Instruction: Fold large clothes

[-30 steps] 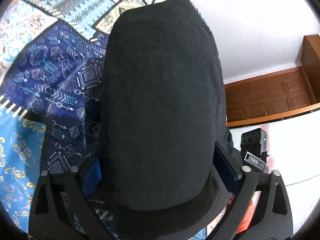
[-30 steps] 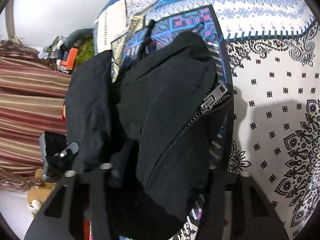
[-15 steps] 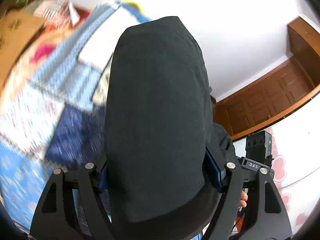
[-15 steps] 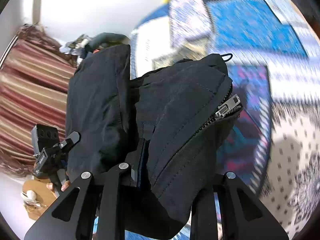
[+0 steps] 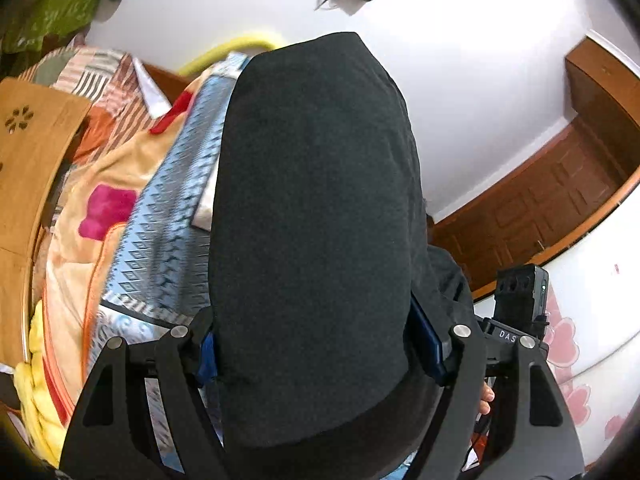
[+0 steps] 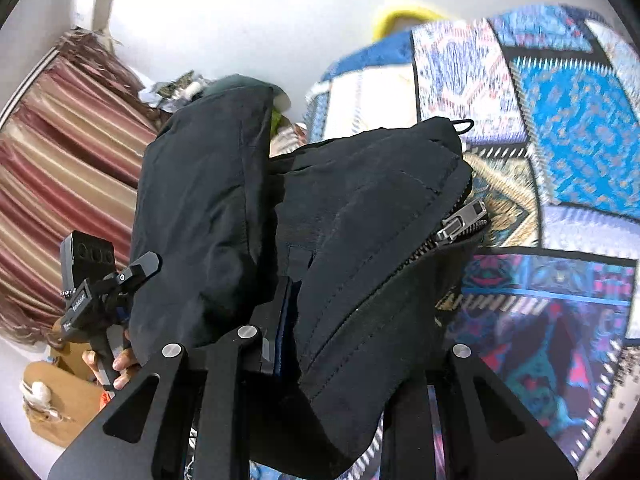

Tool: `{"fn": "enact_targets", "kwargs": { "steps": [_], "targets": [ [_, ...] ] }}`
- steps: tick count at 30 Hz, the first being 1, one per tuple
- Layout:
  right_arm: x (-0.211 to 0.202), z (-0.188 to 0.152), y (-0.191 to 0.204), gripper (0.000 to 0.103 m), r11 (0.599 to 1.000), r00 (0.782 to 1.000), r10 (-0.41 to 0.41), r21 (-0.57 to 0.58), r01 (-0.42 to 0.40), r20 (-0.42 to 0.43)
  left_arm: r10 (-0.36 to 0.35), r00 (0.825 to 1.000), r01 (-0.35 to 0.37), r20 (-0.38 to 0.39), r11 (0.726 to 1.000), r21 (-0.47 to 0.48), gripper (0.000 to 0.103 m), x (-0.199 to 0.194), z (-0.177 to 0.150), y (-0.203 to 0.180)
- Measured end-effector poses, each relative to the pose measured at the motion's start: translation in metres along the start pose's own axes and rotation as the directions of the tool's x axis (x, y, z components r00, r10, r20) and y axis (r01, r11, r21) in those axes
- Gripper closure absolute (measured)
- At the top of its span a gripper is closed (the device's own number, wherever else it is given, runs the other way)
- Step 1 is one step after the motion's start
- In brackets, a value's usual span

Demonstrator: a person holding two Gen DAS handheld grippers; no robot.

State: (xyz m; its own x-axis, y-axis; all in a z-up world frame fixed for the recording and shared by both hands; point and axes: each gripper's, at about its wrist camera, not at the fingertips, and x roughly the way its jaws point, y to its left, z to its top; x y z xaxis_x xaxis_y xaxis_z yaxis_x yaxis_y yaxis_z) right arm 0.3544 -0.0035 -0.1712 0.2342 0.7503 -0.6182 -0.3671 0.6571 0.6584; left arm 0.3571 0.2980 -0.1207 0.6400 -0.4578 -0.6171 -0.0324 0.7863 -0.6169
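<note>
The black jacket (image 5: pixel 316 220) is pinched tight by both tilted-down claws, the left gripper (image 5: pixel 320 344) and the right gripper (image 6: pixel 344 344), above the quilt (image 6: pixel 560 160).

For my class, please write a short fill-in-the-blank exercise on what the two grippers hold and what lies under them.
1. Both grippers are shut on a ____ jacket.
2. The left gripper clamps a thick fold of it; the metal ____ sits by the right gripper.
3. Under it lies a ____ bedspread.

Missing words: black; zipper; patterned
</note>
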Motion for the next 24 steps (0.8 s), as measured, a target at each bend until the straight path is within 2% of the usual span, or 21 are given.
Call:
{"fn": "enact_targets", "kwargs": {
  "steps": [4,9,11,13,16,21,24],
  "targets": [
    [0.05,-0.005,-0.026,0.082,0.998,0.996,-0.045,0.039,0.048,-0.078,0.021,0.997,-0.025,-0.075,0.999,-0.048,0.027,0.037,-0.001,0.047],
    [0.093,-0.02,-0.056,0.082,0.992,0.981,-0.11,0.042,0.118,-0.16,0.045,0.982,-0.076,-0.185,0.983,-0.165,0.025,0.09,-0.027,0.106],
    [0.091,-0.019,-0.055,0.079,0.993,0.982,-0.109,0.021,0.113,-0.152,-0.001,0.989,-0.032,-0.146,0.975,-0.222,0.023,0.092,-0.036,0.123],
    [0.088,-0.018,-0.052,0.078,0.992,0.979,-0.124,0.006,0.127,-0.161,-0.013,0.992,-0.018,-0.127,0.971,-0.239,0.022,0.087,-0.039,0.124],
    [0.074,-0.02,-0.048,0.077,0.986,0.971,-0.17,-0.026,0.168,-0.168,0.067,0.988,-0.099,-0.136,0.965,-0.242,0.02,0.08,-0.042,0.112],
    [0.04,-0.028,-0.03,0.075,0.974,0.965,-0.223,-0.07,0.216,-0.134,0.229,0.962,-0.252,-0.148,0.955,-0.154,0.02,0.054,-0.046,0.079],
    [0.009,-0.035,-0.016,0.075,0.971,0.969,-0.228,-0.092,0.219,-0.099,0.233,0.961,-0.248,-0.147,0.964,-0.099,0.02,0.029,-0.053,0.057]
  ]
}}
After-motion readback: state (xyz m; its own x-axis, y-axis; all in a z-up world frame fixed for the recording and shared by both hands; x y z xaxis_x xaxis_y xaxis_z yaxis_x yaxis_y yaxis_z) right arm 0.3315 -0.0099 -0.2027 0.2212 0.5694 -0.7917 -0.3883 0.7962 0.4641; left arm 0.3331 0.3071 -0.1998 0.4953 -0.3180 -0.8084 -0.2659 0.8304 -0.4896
